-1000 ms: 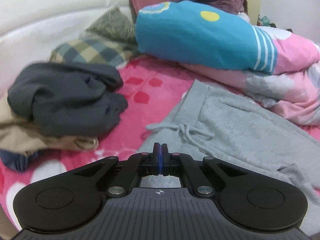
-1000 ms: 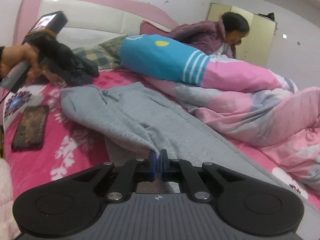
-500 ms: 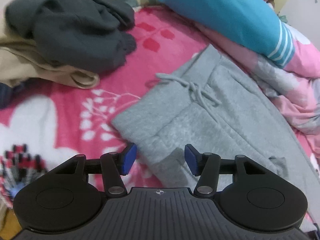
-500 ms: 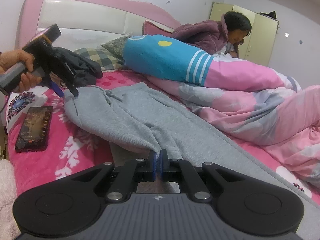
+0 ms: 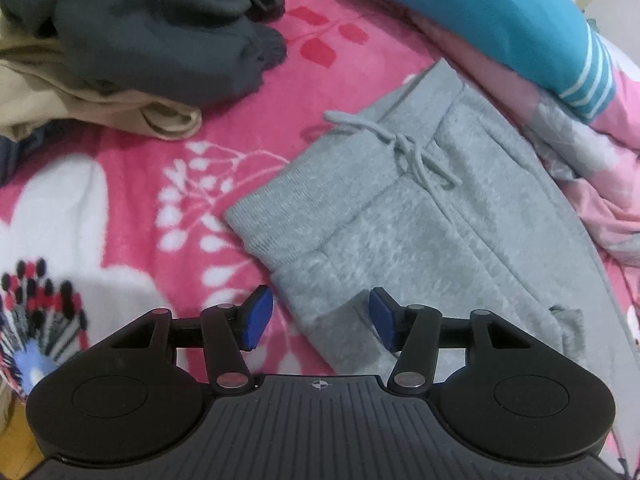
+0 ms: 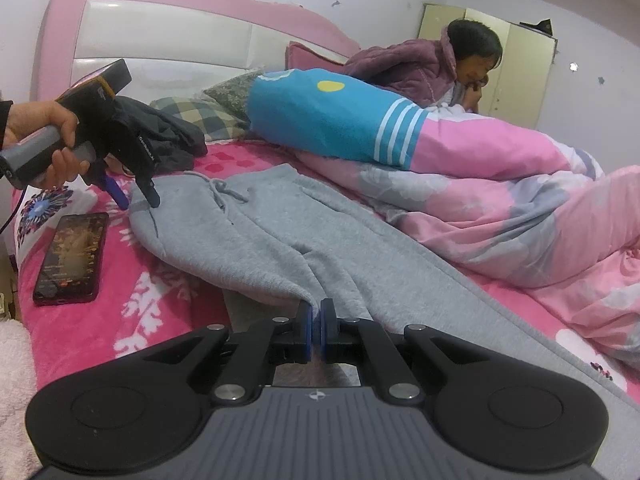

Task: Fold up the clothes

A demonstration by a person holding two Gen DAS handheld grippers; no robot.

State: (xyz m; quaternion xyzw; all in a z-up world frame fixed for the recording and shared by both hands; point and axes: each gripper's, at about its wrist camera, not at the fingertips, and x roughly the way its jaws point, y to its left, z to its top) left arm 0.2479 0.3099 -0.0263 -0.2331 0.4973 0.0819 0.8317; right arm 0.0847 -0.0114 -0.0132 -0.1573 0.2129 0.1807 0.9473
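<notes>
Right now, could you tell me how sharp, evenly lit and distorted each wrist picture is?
Left wrist view: soft indoor light with no glare; the grey sweatpants are fairly sharp, while the dark clothes pile at the top edge looks a little smeared. Right wrist view: sharper overall; the fisheye bends the pink headboard, and the corners go dark.

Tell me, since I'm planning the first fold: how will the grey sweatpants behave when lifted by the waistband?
The grey sweatpants will probably hang floppy: they already drape in soft folds on the bed. The thick fleecy knit suggests some weight, so the legs may drag. The ribbed waistband likely grips well; the loose drawstring may dangle.
</notes>
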